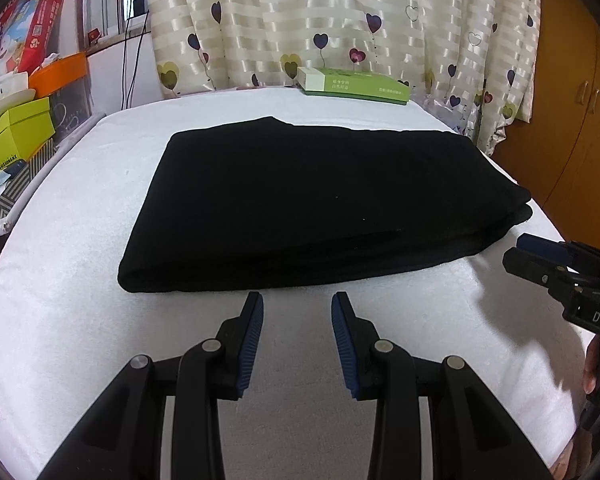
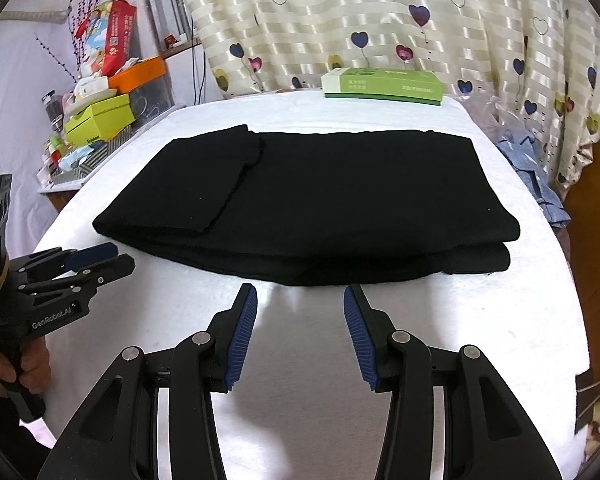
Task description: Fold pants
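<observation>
Left wrist view: the black pants (image 1: 320,200), folded into a layered rectangle, are seen lying on the white table (image 1: 80,240) just ahead of the left gripper (image 1: 297,304), whose jaws are spread and empty. Right wrist view: the right gripper (image 2: 300,296), likewise spread, is placed equally near; the long axis of the pants runs crosswise to both.

Matt black cloth pants (image 1: 320,200)
</observation>
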A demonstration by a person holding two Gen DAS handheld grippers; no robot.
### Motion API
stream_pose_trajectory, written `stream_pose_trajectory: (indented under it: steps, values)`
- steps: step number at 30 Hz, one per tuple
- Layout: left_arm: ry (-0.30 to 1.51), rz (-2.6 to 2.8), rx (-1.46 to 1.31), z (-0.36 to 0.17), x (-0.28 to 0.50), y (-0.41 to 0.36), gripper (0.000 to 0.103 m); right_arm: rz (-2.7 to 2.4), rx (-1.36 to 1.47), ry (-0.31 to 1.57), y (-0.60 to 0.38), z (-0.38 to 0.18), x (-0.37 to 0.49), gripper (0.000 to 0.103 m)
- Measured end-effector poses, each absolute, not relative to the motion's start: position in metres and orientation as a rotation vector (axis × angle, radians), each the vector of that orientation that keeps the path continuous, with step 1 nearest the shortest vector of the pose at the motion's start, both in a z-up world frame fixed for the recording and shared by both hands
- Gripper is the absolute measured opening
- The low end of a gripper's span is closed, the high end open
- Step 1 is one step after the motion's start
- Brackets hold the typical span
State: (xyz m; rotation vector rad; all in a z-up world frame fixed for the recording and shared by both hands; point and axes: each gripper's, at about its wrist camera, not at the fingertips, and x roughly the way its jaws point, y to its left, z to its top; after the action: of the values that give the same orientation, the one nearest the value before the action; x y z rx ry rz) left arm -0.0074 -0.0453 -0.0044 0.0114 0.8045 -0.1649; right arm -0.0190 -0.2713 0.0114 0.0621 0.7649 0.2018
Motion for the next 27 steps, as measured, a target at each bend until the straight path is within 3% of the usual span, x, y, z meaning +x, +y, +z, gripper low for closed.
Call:
stream_pose_trajectory:
  steps: [14,27]
  values:
    - [0.8,-0.182,0.005,-0.001,-0.007,-0.047,0.038,0.113,0.141,0.775,-0.308,0.011,-0.015,0.047]
    - [0.747,-0.16,0.004,0.013,0.015,-0.043,0.038,0.066,0.489,0.782,-0.366,-0.001,-0.002,0.047]
